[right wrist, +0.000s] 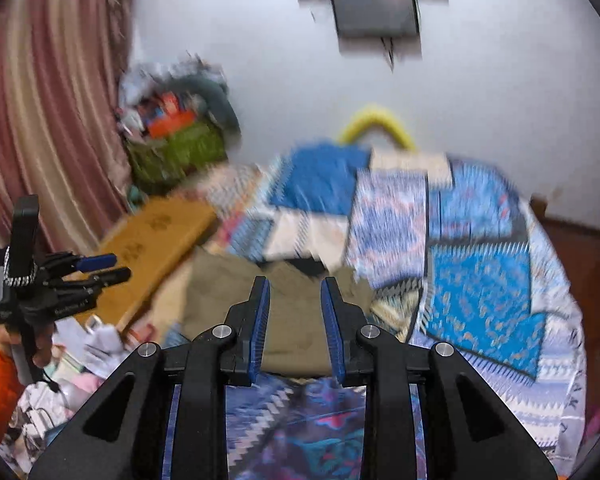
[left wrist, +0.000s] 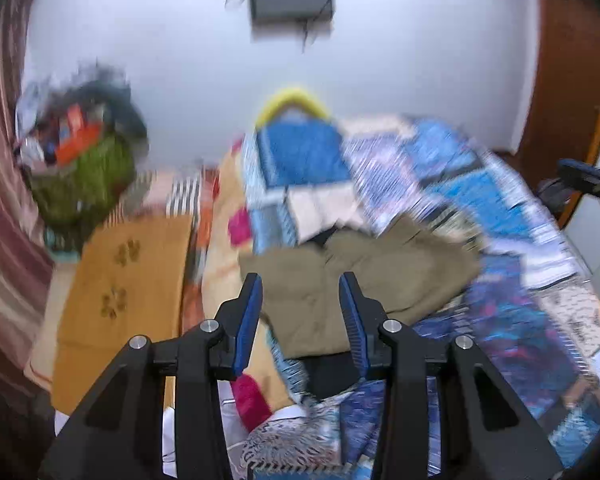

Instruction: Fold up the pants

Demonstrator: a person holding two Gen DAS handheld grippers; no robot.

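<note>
Right wrist view, both grippers' fingers (right wrist: 296, 292) apart, empty, above folded khaki pants (right wrist: 292, 320), lettering unreadable

The folded olive-khaki cloth pants (left wrist: 352, 276) look matt and soft, lying on a blue patchwork printed cloth bedspread (right wrist: 480, 292). The left gripper (left wrist: 300, 284) and right gripper (right wrist: 294, 284) are matt black plastic with ribbed blue pads and shiny round metal pins. The striped pink curtain (right wrist: 48, 92) has a satin sheen. The white wall (right wrist: 480, 100) is smooth and matt.
</note>
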